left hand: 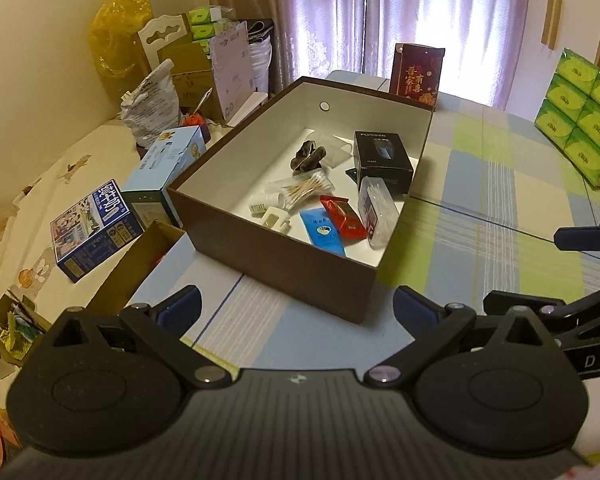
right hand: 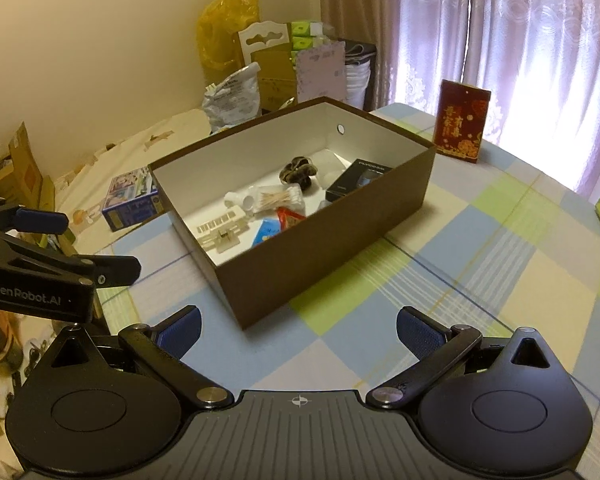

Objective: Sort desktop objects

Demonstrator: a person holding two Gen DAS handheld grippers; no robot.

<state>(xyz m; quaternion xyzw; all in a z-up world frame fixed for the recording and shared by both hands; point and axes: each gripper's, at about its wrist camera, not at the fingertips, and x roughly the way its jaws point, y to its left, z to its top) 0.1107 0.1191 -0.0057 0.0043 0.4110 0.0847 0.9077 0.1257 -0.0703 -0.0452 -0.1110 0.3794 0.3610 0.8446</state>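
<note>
Both grippers empty, jaws spread wide: left gripper (left hand: 296, 306) and right gripper (right hand: 298, 326) hover above the checked tablecloth (right hand: 480, 280), short of the brown box (left hand: 284, 256). Box sits open on the table, holding a black carton (left hand: 382, 158), cotton swabs (left hand: 304, 188), red sachet (left hand: 342, 216), blue packet (left hand: 322, 232), dark scrunchie (left hand: 306, 156)

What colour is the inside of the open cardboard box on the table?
White inside, brown outside: the open rectangular cardboard box; it shows best in the left wrist view.
</note>
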